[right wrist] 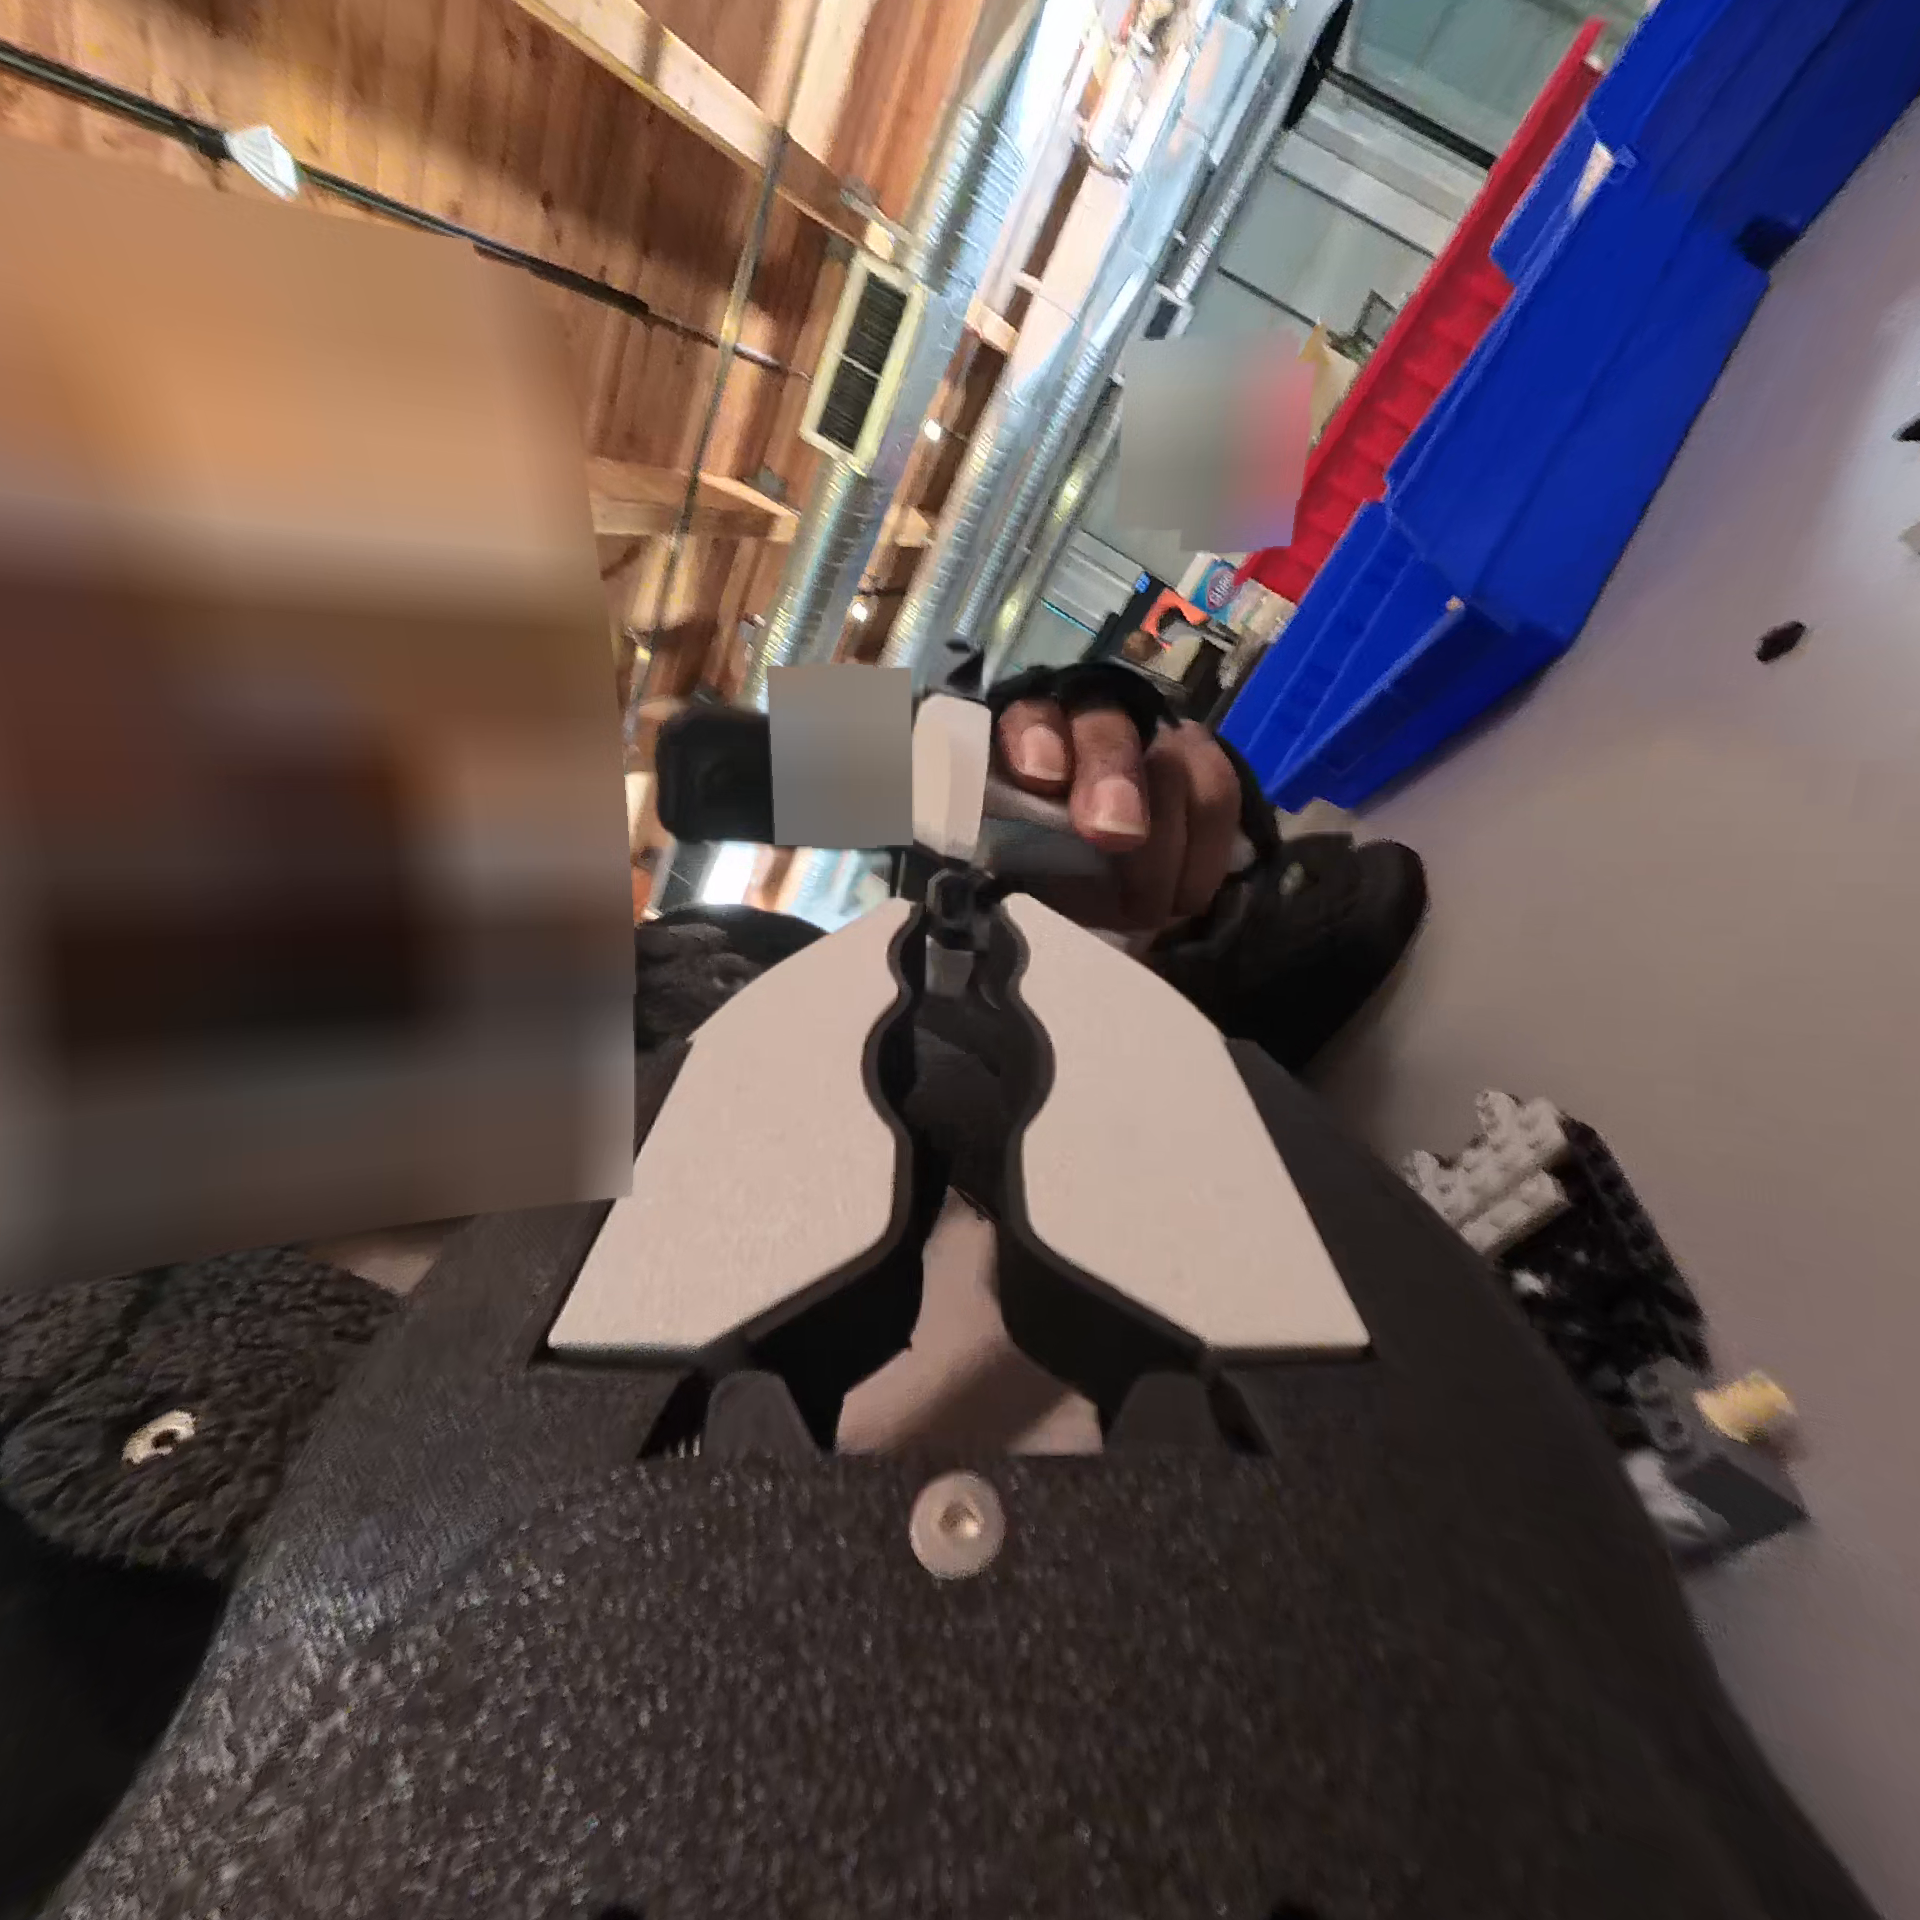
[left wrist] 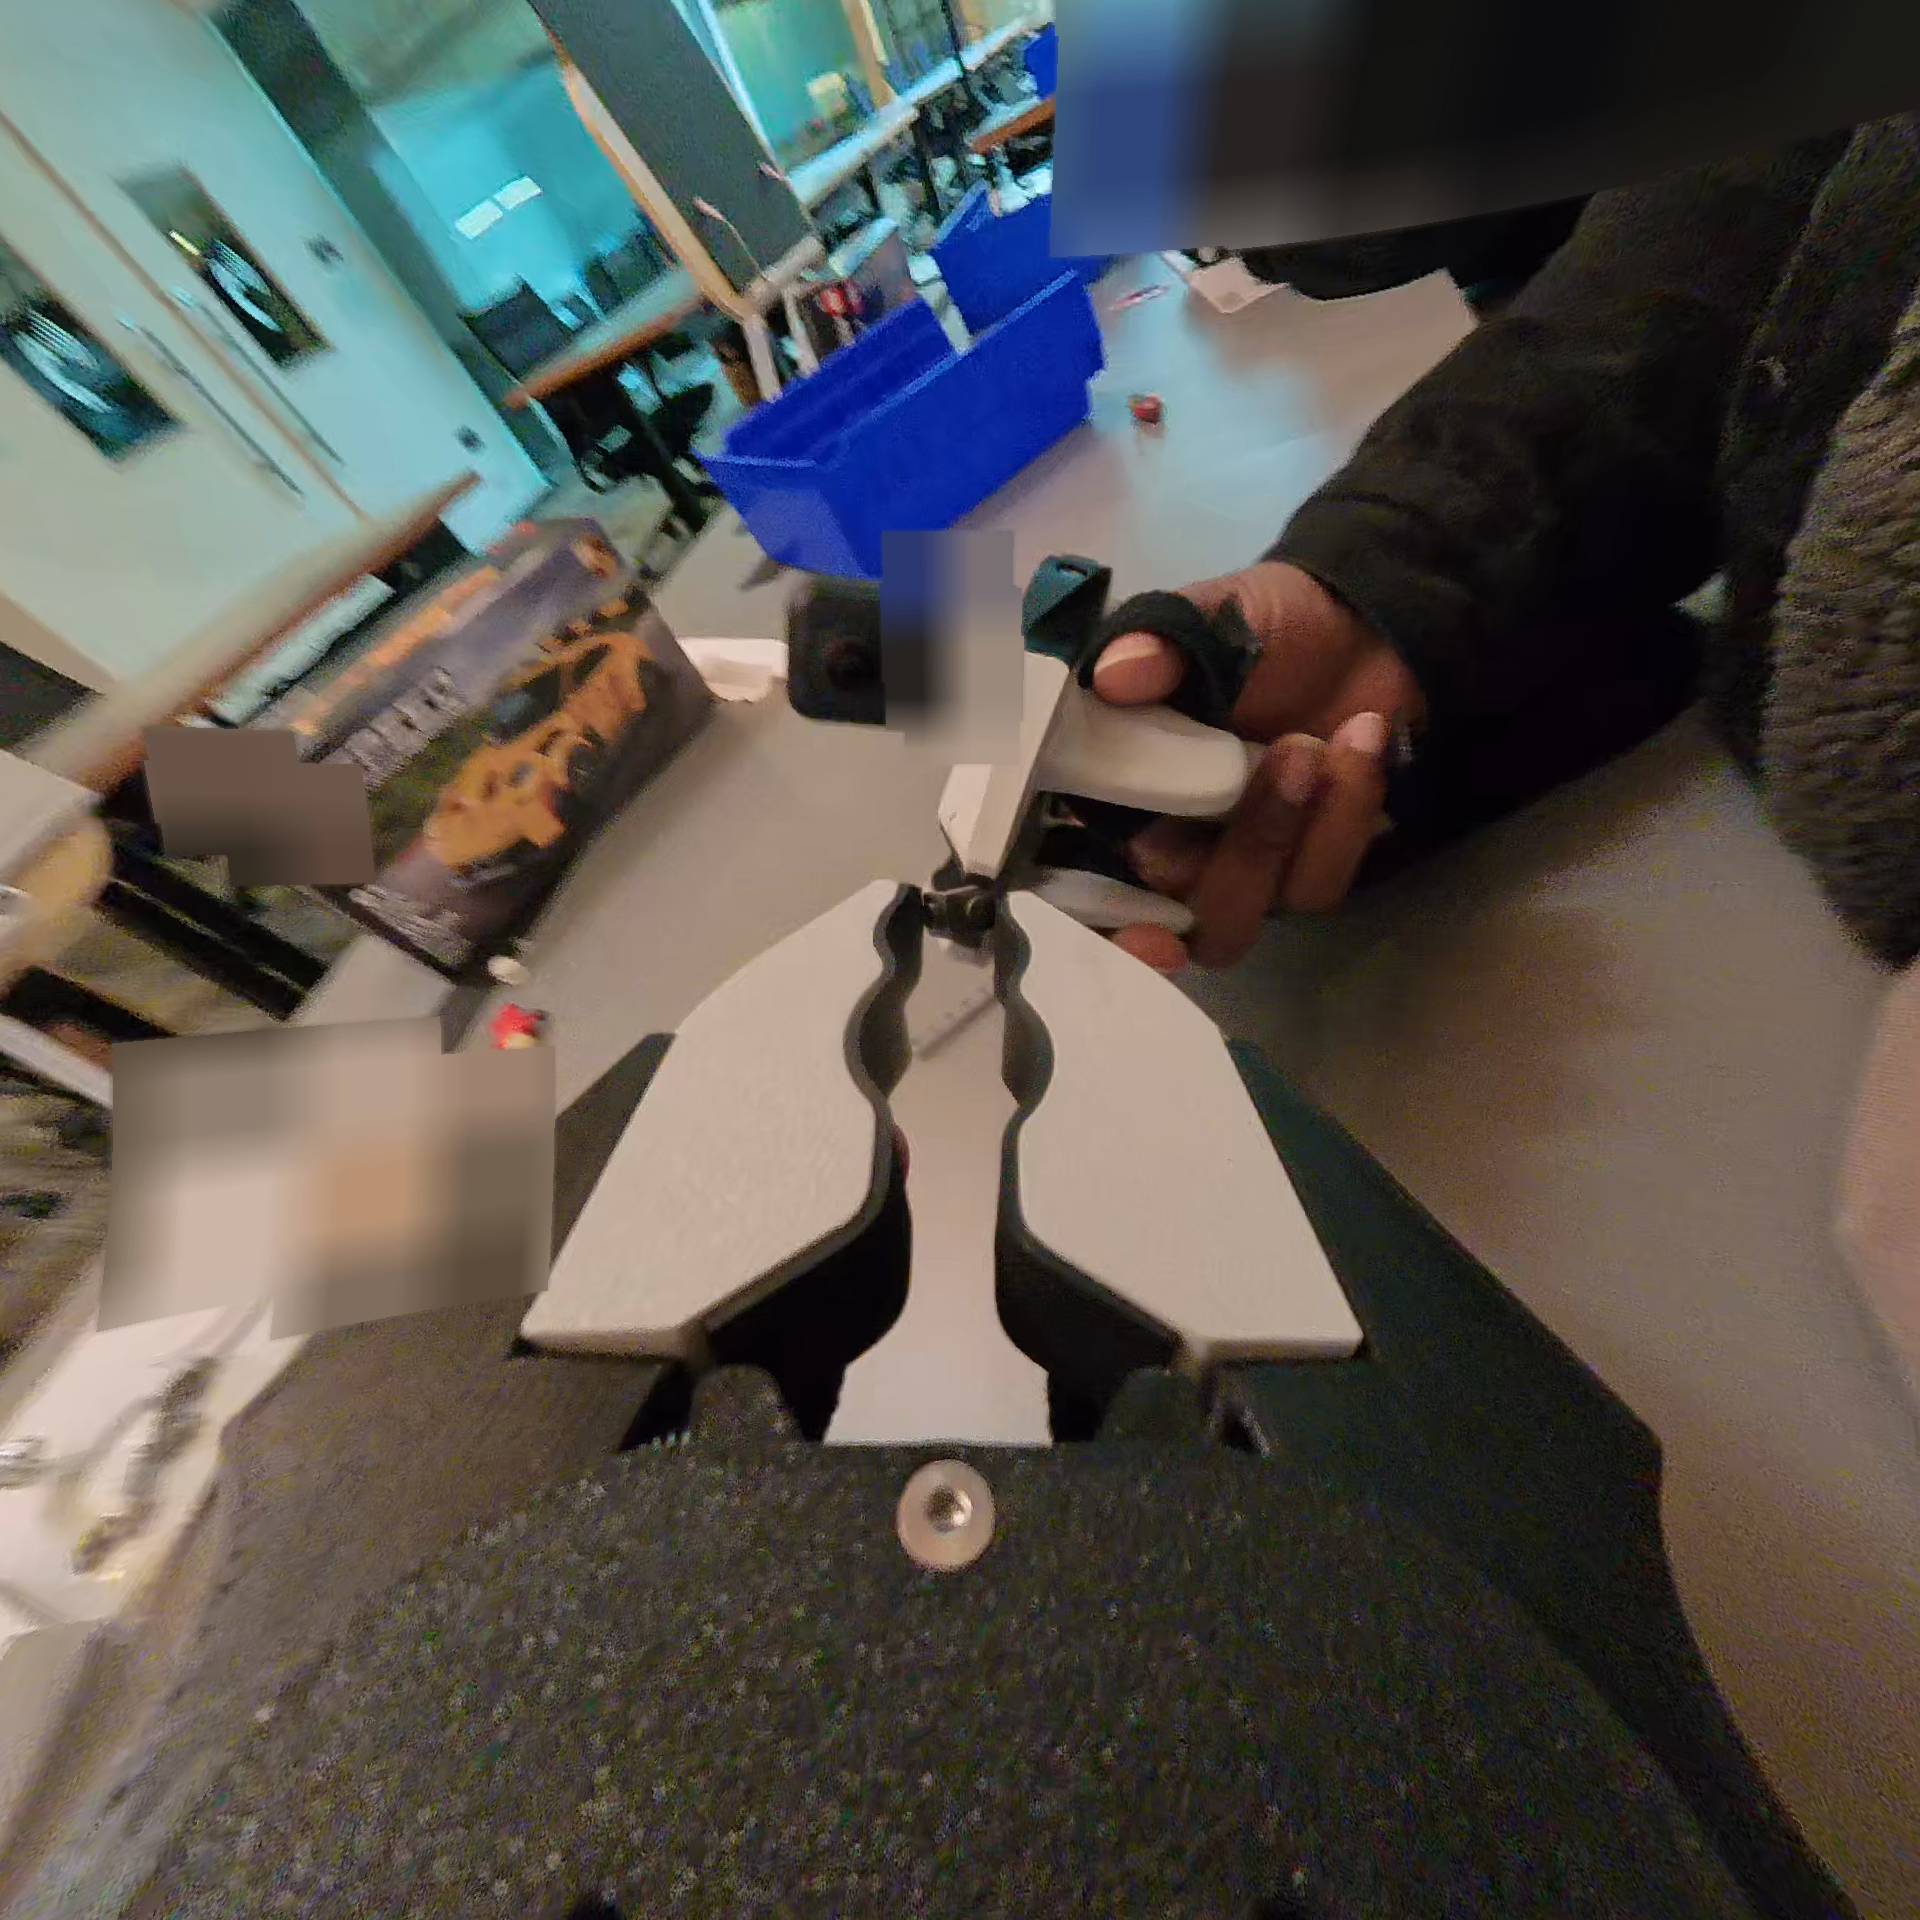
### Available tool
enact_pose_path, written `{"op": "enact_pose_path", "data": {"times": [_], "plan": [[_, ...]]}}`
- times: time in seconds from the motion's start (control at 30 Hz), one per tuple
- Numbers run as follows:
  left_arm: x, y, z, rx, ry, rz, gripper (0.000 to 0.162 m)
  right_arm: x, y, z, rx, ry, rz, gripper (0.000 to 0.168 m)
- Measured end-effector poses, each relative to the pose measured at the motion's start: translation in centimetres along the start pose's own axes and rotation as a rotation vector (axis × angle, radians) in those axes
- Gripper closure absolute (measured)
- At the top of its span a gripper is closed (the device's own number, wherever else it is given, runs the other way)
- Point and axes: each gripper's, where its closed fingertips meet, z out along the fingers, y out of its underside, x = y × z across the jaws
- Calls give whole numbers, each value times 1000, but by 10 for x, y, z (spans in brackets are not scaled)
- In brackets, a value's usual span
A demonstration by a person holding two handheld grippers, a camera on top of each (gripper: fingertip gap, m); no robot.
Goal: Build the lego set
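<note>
Evidently small dark piece (blurred)

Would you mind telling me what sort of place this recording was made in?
Probably a workshop or lab in an industrial building: blue bins stand on a grey table, more work tables sit behind, and bare wooden beams and a metal duct run overhead.
</note>
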Motion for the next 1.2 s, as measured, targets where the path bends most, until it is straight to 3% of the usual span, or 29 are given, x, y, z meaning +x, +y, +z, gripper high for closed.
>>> {"op": "enact_pose_path", "data": {"times": [0.03, 0.23, 0.47, 0.8, 1.2], "plan": [[2, 4, 0, -16, 39, -46, 149, 2, 1, -3, -22, 30, -25, 157], [25, 60, 3, -324, 334, -341, 149, 36, 16, -33, -351, 407, -450, 158], [45, 97, 21, -581, 507, -385, 149, 70, 39, -55, -693, 622, -797, 157], [46, 112, 32, -752, 643, -361, 149, 73, 42, -66, -763, 682, -840, 153], [50, 117, 34, -816, 785, -421, 148, 68, 42, -64, -738, 651, -817, 152]]}}
